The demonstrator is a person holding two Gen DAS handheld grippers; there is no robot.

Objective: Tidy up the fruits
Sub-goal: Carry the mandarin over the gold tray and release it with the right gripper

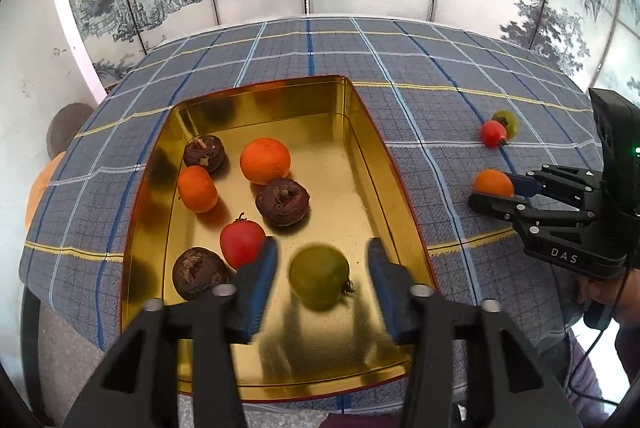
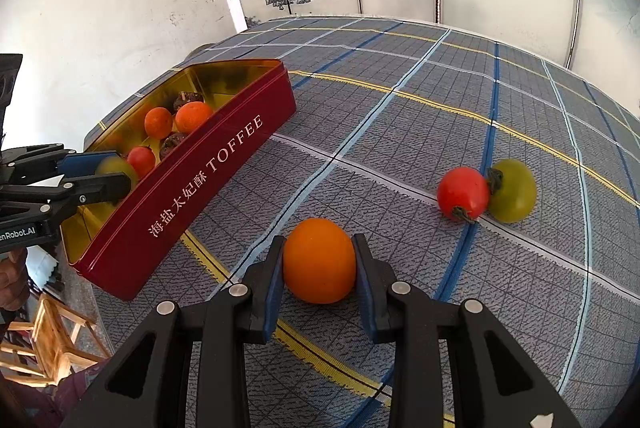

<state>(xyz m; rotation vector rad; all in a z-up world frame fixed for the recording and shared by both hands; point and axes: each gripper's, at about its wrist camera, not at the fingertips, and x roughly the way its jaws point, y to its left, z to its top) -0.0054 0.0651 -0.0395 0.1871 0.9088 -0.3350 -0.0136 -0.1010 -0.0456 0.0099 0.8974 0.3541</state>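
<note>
The left gripper (image 1: pixel 322 276) has jaws apart around a green fruit (image 1: pixel 319 277) inside the tin (image 1: pixel 256 96), not pressing it. The right gripper (image 2: pixel 319 260) clamps an orange fruit (image 2: pixel 319 260) on the surface beside the tin. It is probably light, smooth and bruisable; hold it gently across the middle.

The left tongs (image 1: pixel 322 278) hang over the near end of the tin (image 1: pixel 360 100), 1 fruit (image 1: pixel 319 276) lying between them, untouched, and 6 more beyond. Right of the tin, on the tabletop (image 2: pixel 400 132), the right tongs (image 2: pixel 319 260) clasp another fruit (image 2: pixel 319 260); 2 touching fruits (image 2: pixel 486 194) lie beyond, to their right.
</note>
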